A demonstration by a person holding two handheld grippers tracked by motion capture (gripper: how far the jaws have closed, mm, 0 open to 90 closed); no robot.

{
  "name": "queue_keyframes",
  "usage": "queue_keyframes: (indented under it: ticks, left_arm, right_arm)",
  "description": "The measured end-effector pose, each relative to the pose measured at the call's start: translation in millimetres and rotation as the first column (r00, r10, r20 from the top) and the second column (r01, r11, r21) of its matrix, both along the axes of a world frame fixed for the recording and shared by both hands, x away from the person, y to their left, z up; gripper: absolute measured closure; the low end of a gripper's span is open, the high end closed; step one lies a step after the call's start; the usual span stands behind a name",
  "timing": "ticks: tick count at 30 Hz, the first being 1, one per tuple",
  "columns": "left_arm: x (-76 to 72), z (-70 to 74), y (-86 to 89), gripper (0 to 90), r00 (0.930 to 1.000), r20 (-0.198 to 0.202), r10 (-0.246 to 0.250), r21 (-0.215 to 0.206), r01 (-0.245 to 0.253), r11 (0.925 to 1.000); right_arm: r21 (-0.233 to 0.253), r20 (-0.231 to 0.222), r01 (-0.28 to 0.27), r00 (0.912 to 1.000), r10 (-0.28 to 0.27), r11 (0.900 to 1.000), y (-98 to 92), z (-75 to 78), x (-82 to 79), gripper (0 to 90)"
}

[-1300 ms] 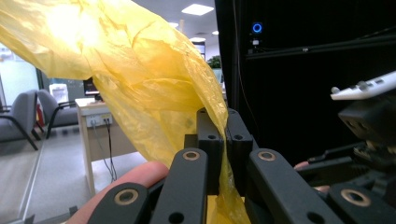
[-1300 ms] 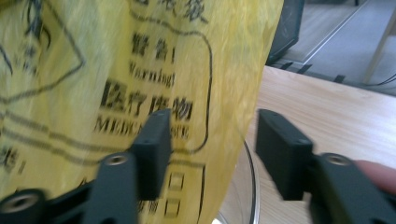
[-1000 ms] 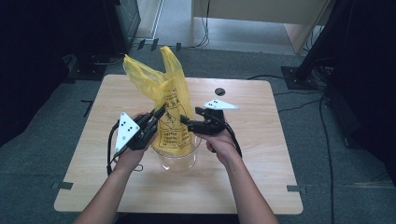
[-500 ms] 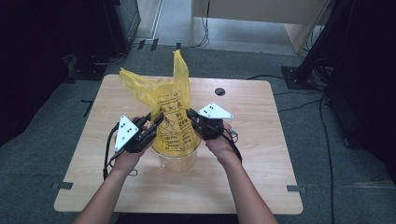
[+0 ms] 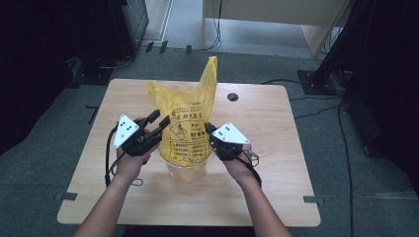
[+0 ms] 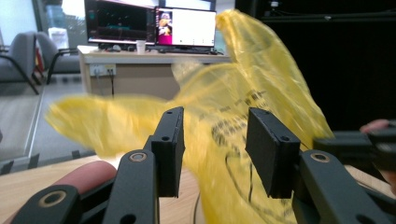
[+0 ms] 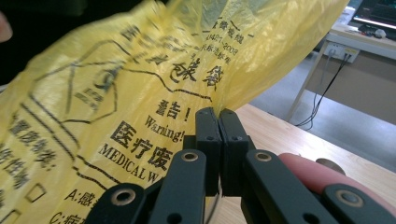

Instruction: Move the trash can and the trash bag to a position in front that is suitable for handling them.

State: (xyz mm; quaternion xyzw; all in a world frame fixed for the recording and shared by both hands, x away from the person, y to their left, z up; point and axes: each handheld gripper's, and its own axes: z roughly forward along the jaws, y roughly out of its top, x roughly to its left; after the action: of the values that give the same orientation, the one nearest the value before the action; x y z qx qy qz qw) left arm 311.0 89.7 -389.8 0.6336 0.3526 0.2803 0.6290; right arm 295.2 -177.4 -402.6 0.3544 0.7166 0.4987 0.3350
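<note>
While the fingers of the left gripper (image 6: 215,154) are spread wide with nothing clamped between them, the yellow bag (image 6: 243,116) is seen just beyond their tips. The fingers of the right gripper (image 7: 221,154) are pressed together at the bag's printed side; whether film is caught between them cannot be told. In the high view, the left gripper (image 5: 159,124) and the right gripper (image 5: 208,129) are held on either side of the bag (image 5: 185,116), which is seated in a clear container (image 5: 187,170) near the middle of the tabletop (image 5: 276,182), its top standing upright toward the far edge.
</note>
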Motion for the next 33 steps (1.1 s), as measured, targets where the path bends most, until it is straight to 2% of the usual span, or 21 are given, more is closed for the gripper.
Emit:
queue_keyframes:
  ticks: [1, 2, 3, 7, 8, 9, 12, 15, 17, 19, 21, 22, 23, 25, 26, 28, 29, 31, 33]
  left_arm:
    - [2.7, 0.8, 2.0, 55.3, 0.9998, -0.017, 0.008, -0.011, -0.008, 0.9999]
    - [2.7, 0.8, 2.0, 54.8, 0.9998, -0.017, 0.008, -0.011, -0.008, 0.9999]
    - [5.9, 1.9, 3.8, 54.2, 0.9992, -0.039, 0.009, -0.017, -0.009, 0.9998]
    - [12.6, 4.0, 4.2, 52.2, 0.9956, -0.090, 0.025, -0.013, -0.027, 0.9996]
    - [12.6, 4.0, 4.2, 51.7, 0.9956, -0.090, 0.025, -0.013, -0.027, 0.9996]
    - [14.6, 3.4, 3.5, 51.5, 0.9931, -0.110, 0.039, -0.018, -0.041, 0.9990]
    - [16.8, 1.5, 2.2, 50.6, 0.9897, -0.134, 0.051, -0.014, -0.053, 0.9985]
    - [19.6, -2.5, -4.1, 47.9, 0.9856, -0.167, 0.028, -0.001, -0.028, 0.9996]
    - [19.7, -3.0, -6.5, 48.5, 0.9851, -0.171, 0.023, 0.009, -0.021, 0.9997]
    - [20.0, -4.3, -10.9, 51.3, 0.9824, -0.185, 0.029, 0.037, -0.023, 0.9990]
    - [19.2, -6.2, -13.9, 69.7, 0.9802, -0.197, 0.024, 0.059, -0.012, 0.9982]
    - [19.2, -6.2, -13.9, 76.2, 0.9802, -0.197, 0.024, 0.059, -0.012, 0.9982]
    - [17.7, -6.5, -14.7, 76.2, 0.9822, -0.187, 0.023, 0.075, -0.009, 0.9971]
    - [15.4, -7.0, -15.4, 86.5, 0.9861, -0.166, 0.016, 0.092, -0.001, 0.9958]
    - [12.6, -7.4, -15.5, 89.4, 0.9885, -0.151, 0.007, 0.101, 0.008, 0.9948]
    - [11.3, -7.6, -15.2, 89.8, 0.9902, -0.140, 0.003, 0.112, 0.013, 0.9936]
    - [9.9, -8.0, -15.1, 89.8, 0.9917, -0.128, -0.003, 0.114, 0.018, 0.9933]
    - [7.3, -9.1, -14.9, 89.8, 0.9944, -0.104, -0.016, 0.120, 0.029, 0.9923]
    - [3.7, -10.5, -14.7, 89.8, 0.9968, -0.069, -0.040, 0.137, 0.049, 0.9893]
  right_arm:
    - [-0.020, 0.010, -0.005, 0.9999, 0.005, 1.000, 2.4, -1.4, -2.6, 88.8]
    - [-0.027, 0.018, 0.002, 0.9998, -0.002, 1.000, 3.4, -1.8, -3.9, 88.8]
    - [-0.033, 0.024, 0.005, 0.9997, -0.004, 0.999, 3.4, -1.9, -4.9, 88.8]
    - [-0.029, 0.027, 0.001, 0.9996, 0.000, 1.000, 1.5, -3.2, -6.4, 88.8]
    - [-0.029, 0.027, 0.001, 0.9996, 0.000, 1.000, 1.5, -3.2, -6.4, 88.8]
    - [-0.031, 0.023, -0.007, 0.9997, 0.008, 1.000, 1.3, -4.6, -7.3, 88.7]
    - [-0.037, 0.022, -0.015, 0.9996, 0.015, 0.999, 2.0, -6.0, -8.3, 88.5]
    - [-0.036, 0.021, -0.020, 0.9996, 0.021, 0.999, 2.8, -6.0, -8.8, 88.2]
    - [-0.036, 0.016, -0.031, 0.9994, 0.032, 0.999, 3.4, -5.4, -8.9, 88.2]
    - [-0.040, 0.016, -0.036, 0.9992, 0.037, 0.999, 3.4, -5.2, -8.7, 88.2]
    - [-0.040, -0.001, -0.051, 0.9987, 0.051, 0.998, 2.7, -4.5, -8.1, 86.6]
    - [-0.040, -0.001, -0.051, 0.9987, 0.051, 0.998, 2.7, -4.5, -8.1, 86.6]
    - [-0.035, -0.006, -0.055, 0.9985, 0.055, 0.998, 1.8, -4.3, -7.9, 85.4]
    - [-0.021, -0.012, -0.058, 0.9982, 0.058, 0.998, -0.1, -3.5, -7.4, 83.2]
    - [0.003, -0.022, -0.059, 0.9980, 0.060, 0.998, -2.4, -2.0, -6.4, 80.4]
    - [0.015, -0.025, -0.063, 0.9977, 0.063, 0.998, -3.7, -1.1, -5.6, 78.1]
    - [0.040, -0.034, -0.064, 0.9972, 0.066, 0.997, -5.8, 1.1, -4.4, 69.7]
    - [0.053, -0.038, -0.063, 0.9971, 0.065, 0.997, -6.5, 2.5, -3.8, 67.6]
    - [0.084, -0.035, -0.048, 0.9981, 0.051, 0.995, -8.1, 7.7, -1.5, 55.8]
